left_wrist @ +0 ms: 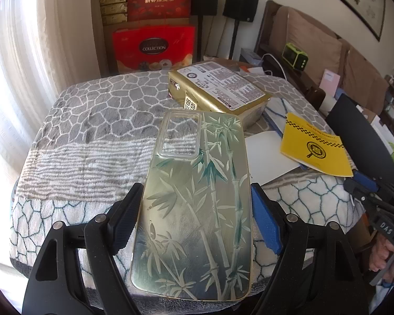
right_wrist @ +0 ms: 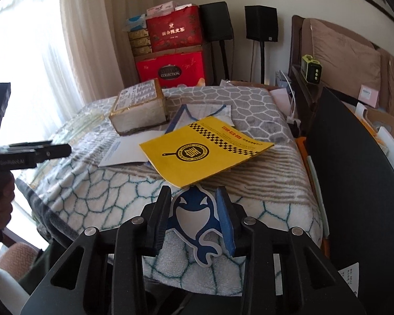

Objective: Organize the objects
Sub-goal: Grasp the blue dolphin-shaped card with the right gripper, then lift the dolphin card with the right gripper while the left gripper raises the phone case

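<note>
Left gripper [left_wrist: 195, 218] pinches a phone case [left_wrist: 197, 204] by its long edges, near the lower half, with the pads pressing both sides. The case is held above the blanket [left_wrist: 92, 131], printed bamboo back facing the camera, camera cutout at the far end.

Right gripper [right_wrist: 194, 218] is closed on a whale sticker [right_wrist: 194, 220], a flat die-cut piece, just in front of the yellow booklet [right_wrist: 205, 152] and over the blanket's near edge.

Handling, my read:
- Case looks light, thin and flexible, with a glossy surface. An edge grip can bow it or let it slip, so keep the pinch near mid-length, not at the cutout end where the wall is thinnest.
- Sticker looks almost weightless and bendy. It creases easily, so keep the pads on the body, not the tail.

The gold box [left_wrist: 218, 89] and loose papers [left_wrist: 270, 155] lie on the blanket beyond.
</note>
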The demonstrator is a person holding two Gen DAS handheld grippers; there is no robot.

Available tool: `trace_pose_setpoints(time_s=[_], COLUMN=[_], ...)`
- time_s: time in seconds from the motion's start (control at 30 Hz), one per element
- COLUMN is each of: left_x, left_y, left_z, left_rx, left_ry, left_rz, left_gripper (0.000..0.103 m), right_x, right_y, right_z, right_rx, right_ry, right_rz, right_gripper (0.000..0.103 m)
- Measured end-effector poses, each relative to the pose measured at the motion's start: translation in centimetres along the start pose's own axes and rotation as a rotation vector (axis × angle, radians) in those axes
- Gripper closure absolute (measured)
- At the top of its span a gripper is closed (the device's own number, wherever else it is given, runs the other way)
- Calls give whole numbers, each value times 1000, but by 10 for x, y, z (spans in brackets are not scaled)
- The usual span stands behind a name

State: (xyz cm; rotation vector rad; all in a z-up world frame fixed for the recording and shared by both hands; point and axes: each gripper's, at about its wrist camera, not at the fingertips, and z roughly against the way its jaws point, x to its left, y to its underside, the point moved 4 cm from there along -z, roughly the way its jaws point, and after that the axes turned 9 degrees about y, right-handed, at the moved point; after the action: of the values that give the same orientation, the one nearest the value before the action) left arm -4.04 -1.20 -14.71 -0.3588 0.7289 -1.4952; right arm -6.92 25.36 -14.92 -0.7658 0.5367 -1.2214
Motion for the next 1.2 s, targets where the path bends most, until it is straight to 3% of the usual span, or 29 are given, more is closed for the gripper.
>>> trace_pose_setpoints(time_s=[0.17, 0.47, 0.6, 1.0, 1.2], left_x=[4, 7, 9, 8, 10], left_y=[-1, -1, 0, 2, 2], left_z=[0, 0, -2, -5, -1], left_rx=[0, 0, 5, 14, -4], left_ry=[-3, -2, -3, 0, 5], left_rz=[11, 18, 25, 25, 28], left_gripper=[26, 26, 26, 26, 26], right_x=[-9, -5, -11, -33, -22], right_y=[-4, -8, -13, -18, -23], right_z=[4, 11, 20, 26, 38], right_rx=[11, 25, 17, -2, -69], right_ry=[-59, -97, -157, -91, -44], right_rz=[-72, -54, -88, -94, -36], right_gripper=[68, 68, 68, 68, 68])
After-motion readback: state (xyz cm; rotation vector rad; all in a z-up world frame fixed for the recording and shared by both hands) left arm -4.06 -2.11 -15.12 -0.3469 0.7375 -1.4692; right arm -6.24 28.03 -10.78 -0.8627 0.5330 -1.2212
